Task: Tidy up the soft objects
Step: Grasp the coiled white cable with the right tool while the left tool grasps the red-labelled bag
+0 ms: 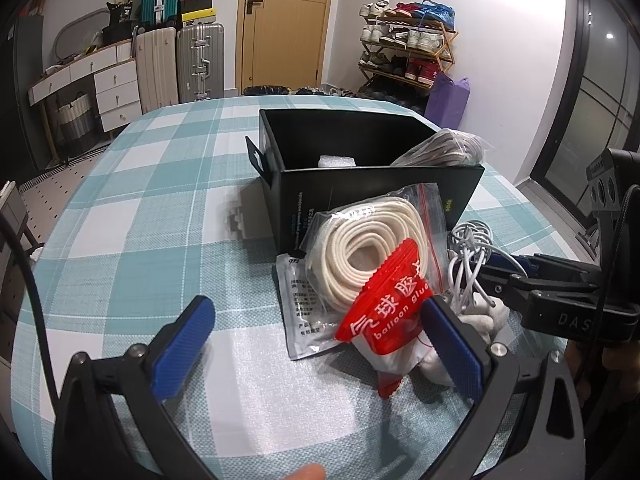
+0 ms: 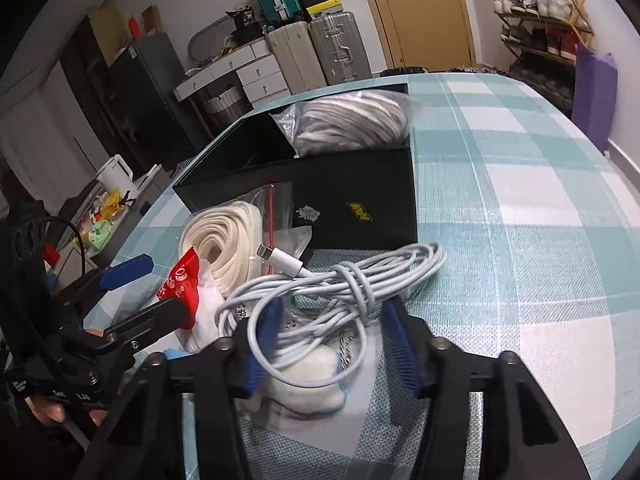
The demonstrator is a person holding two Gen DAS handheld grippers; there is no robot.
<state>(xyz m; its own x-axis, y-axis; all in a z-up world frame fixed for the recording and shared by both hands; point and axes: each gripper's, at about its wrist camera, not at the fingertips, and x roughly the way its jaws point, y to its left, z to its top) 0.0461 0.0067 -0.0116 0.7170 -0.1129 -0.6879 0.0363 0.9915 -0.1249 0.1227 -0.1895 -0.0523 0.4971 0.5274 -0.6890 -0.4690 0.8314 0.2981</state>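
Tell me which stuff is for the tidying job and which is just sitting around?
For the job: black box, bagged cream rope, red balloon glue packet, white cable, left gripper, right gripper.
Just around: suitcases, shoe rack, door.

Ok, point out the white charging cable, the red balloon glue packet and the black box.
white charging cable [image 2: 362,280], right wrist view, knotted middle.
red balloon glue packet [image 1: 384,304], left wrist view, printed face.
black box [image 1: 360,192], left wrist view, front wall.

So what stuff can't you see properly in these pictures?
- Inside of the black box: left wrist view, its front wall hides the bottom.
- White fluffy thing: right wrist view, the white cable and right claw cover it.
- Print on the flat packet: too small.
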